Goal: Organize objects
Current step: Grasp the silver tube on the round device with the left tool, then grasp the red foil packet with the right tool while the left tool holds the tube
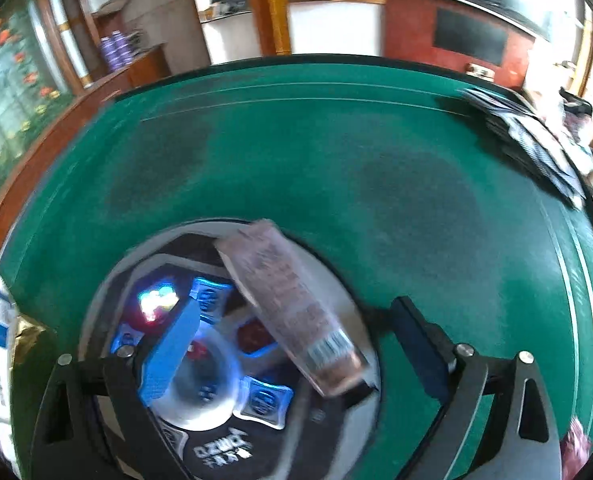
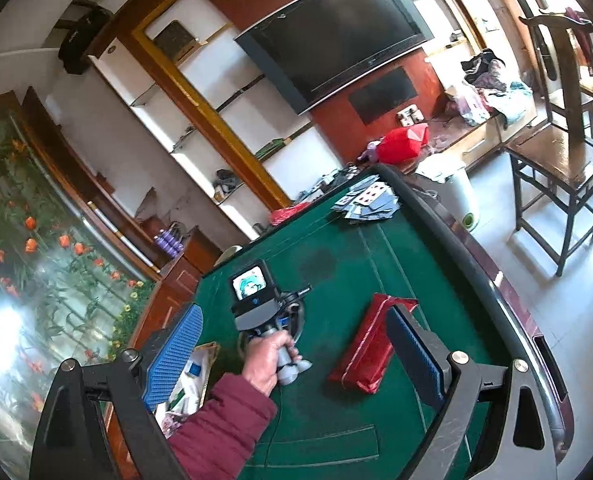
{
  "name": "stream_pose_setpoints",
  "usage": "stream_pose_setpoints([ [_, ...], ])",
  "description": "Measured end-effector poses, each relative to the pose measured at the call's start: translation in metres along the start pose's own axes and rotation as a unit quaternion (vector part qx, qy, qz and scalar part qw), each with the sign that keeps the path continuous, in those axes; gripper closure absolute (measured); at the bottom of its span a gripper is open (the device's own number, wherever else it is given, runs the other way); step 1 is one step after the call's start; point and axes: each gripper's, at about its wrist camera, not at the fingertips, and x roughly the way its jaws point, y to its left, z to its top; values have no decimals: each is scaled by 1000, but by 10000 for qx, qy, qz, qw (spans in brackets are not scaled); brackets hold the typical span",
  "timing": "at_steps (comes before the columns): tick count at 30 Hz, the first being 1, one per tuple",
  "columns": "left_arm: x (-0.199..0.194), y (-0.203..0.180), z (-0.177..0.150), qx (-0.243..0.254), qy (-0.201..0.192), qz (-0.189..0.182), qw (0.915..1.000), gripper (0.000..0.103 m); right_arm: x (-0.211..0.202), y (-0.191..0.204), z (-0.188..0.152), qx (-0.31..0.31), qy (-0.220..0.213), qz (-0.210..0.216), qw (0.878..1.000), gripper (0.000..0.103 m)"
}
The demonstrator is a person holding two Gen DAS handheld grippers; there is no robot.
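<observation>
Your left tongs (image 1: 296, 344) point steeply down over the round control hub (image 1: 224, 360) set into the green felt bench (image 1: 336, 160). A pinkish, clear-wrapped box (image 1: 292, 304) lies tilted across that hub, its barcode end nearest the lens. The box sits between the two fingers, but neither pad presses on it: the blue left pad (image 1: 172, 352) stands apart on one side and the dark right pad (image 1: 420, 344) well off on the other, so the jaws gape with nothing gripped. The picture is blurred, so whether the box rests on the hub or hangs just above it cannot be told.

From the right wrist camera, your right tongs (image 2: 296, 360) are spread wide and carry nothing. Between their fingers you see your left hand (image 2: 268, 360), in a maroon sleeve (image 2: 220, 432), wrapped around the grey handle of the left tool (image 2: 256, 304), whose small screen faces the lens. A red wrapped packet (image 2: 368, 344) lies flat on the felt just beside the right finger (image 2: 412, 352), partly hidden by it; whether the two touch is unclear. A loose heap of playing cards (image 2: 366, 200) sits at the far corner of the bench, well apart from the packet. A gold and white packet (image 2: 192, 380) lies behind the left finger (image 2: 176, 356) at the bench's near left edge
</observation>
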Motion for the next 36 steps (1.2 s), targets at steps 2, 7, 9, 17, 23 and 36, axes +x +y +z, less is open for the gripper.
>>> stream_pose_setpoints([
  [2,-7,0,-4,80,-58,-268,9996,54,13,-10,-1,91,132,-207,9997,7],
  [7,-26,11,-21,265,-102,-703,9971,77,66,-43,-18,48,745,-955,9926,7],
  [9,-35,26,-31,147,-68,-953,9953,79,98,-64,-32,171,1239,-1272,9839,7],
  [17,-85,75,-74,-105,113,-1644,9863,96,153,-99,-68,496,1905,-1636,9667,7],
  [23,-97,89,-99,76,221,-1667,9857,92,173,-96,-73,534,1922,-1835,9626,8],
  [36,-66,92,-73,-155,18,-769,9969,27,198,-78,-80,332,1880,-2024,9605,7],
])
